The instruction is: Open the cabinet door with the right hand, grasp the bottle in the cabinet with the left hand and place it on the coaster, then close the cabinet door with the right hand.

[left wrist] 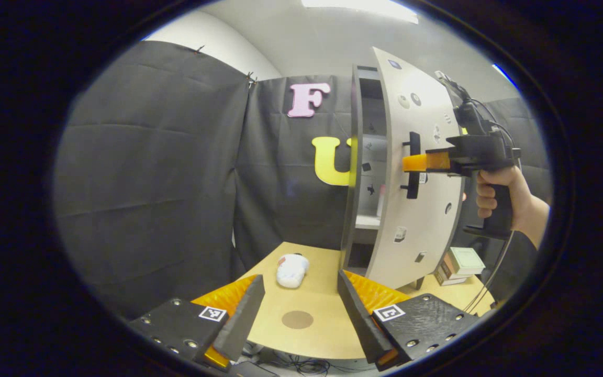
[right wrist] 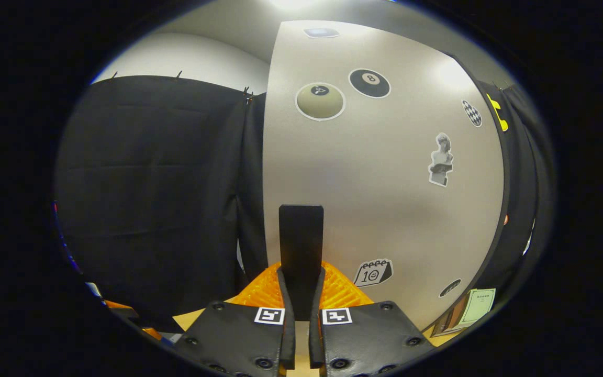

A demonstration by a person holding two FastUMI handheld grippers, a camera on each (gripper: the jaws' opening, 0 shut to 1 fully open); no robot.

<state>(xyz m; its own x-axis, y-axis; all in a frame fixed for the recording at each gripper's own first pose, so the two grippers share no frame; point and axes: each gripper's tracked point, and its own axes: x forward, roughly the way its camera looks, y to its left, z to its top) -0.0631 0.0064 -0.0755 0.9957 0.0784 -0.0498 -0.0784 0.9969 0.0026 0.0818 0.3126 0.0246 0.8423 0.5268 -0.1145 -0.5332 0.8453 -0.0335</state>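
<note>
The right gripper (right wrist: 301, 293) has its 2 fingers pressed together on the black door handle (right wrist: 301, 246), which stands upright between them on the cabinet door (right wrist: 385, 173). In the left gripper view, a hand (left wrist: 500, 196) holds the same gripper (left wrist: 415, 163) against that handle (left wrist: 413, 165), with the door (left wrist: 416, 209) swung partly open from the cabinet (left wrist: 367, 157).

The left gripper (left wrist: 301, 309) is spread wide and holds nothing; it hovers above the wooden table (left wrist: 322, 293), in front of the cabinet. The round brown coaster (left wrist: 297, 319) lies flat on the table between its fingers as seen from the camera. A small white item (left wrist: 292, 270) lies on the table beyond the coaster, beside the cabinet. The bottle cannot be made out inside the cabinet.
</note>
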